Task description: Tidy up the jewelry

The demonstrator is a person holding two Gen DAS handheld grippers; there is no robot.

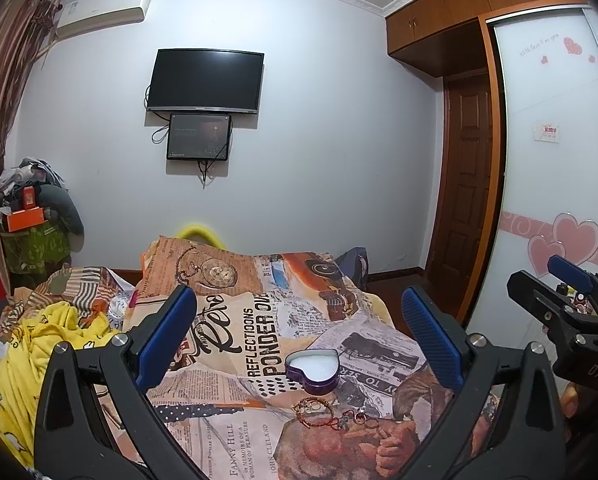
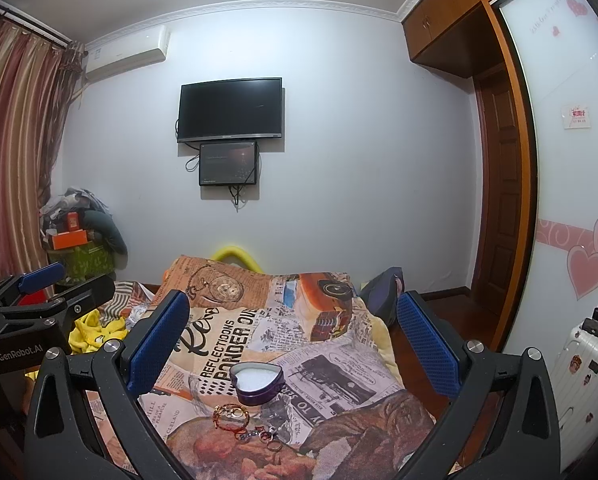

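Note:
A purple heart-shaped tin [image 1: 313, 371] [image 2: 257, 383] with white lining sits open on the printed bedspread [image 1: 235, 344] [image 2: 339, 364]. Just in front of it lies a small pile of jewelry [image 1: 331, 414] [image 2: 245, 424]: a reddish bracelet, a red cord and a few rings. My left gripper [image 1: 299, 320] hovers open above the tin and jewelry, nothing between its blue pads. My right gripper [image 2: 293, 326] is open too, held over the same spot. Each gripper shows at the edge of the other's view, the right one [image 1: 555, 292] and the left one [image 2: 65, 282].
Crumpled yellow cloth [image 1: 47, 344] and striped bedding lie on the bed's left. A wardrobe with heart stickers [image 1: 559, 160] and a white suitcase [image 2: 583, 364] stand to the right. A TV [image 1: 207, 80] hangs on the far wall; piled boxes [image 1: 27, 216] sit in the left corner.

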